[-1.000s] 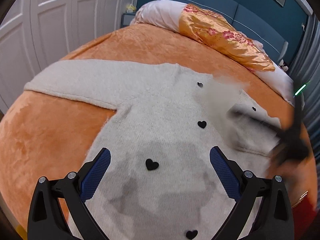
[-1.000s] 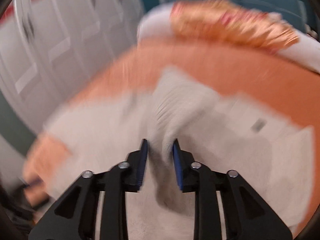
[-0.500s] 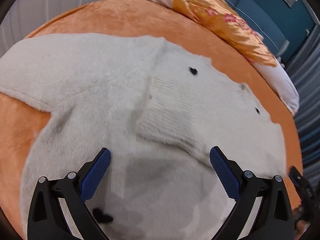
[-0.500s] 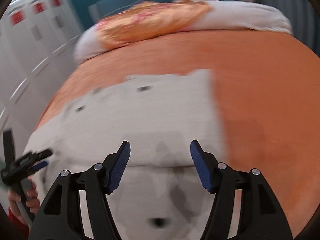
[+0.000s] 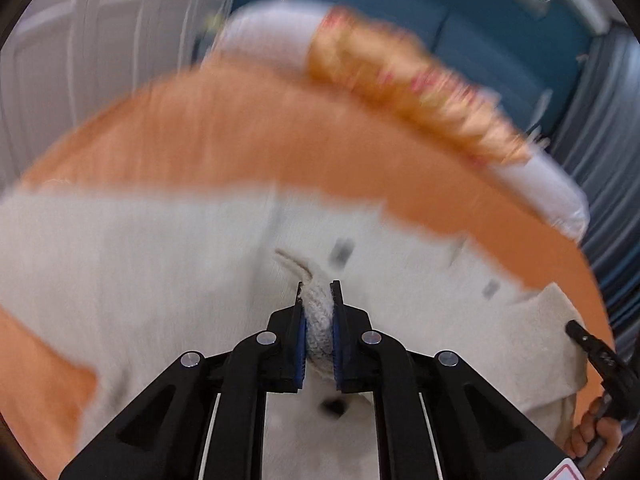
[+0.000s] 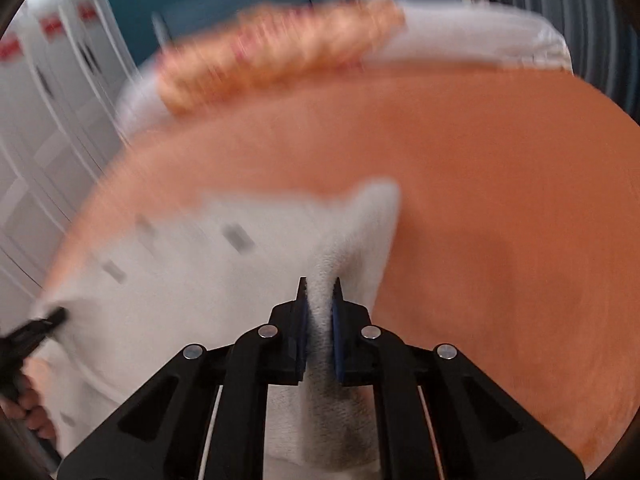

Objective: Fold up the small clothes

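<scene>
A cream knitted cardigan (image 5: 160, 264) with small black heart buttons lies on an orange bed cover (image 5: 248, 136). My left gripper (image 5: 318, 292) is shut on a ribbed edge of the cardigan, which bunches between the blue pads. My right gripper (image 6: 319, 290) is shut on a fold of the same cardigan (image 6: 192, 280) near its right edge, beside bare orange cover (image 6: 500, 220). Both views are motion-blurred. The right gripper also shows in the left wrist view (image 5: 596, 352) at the far right. The left gripper (image 6: 32, 332) shows at the far left in the right wrist view.
A gold floral pillow (image 5: 408, 88) on white pillows (image 5: 272, 32) lies at the head of the bed, before a teal headboard (image 5: 460, 28). White wardrobe doors (image 6: 36, 128) stand on the left. Grey curtains (image 5: 608, 128) hang on the right.
Both grippers were open over the cardigan half a second ago; now both have closed on cardigan fabric. The views have tilted up toward the pillows and are blurred by motion.
</scene>
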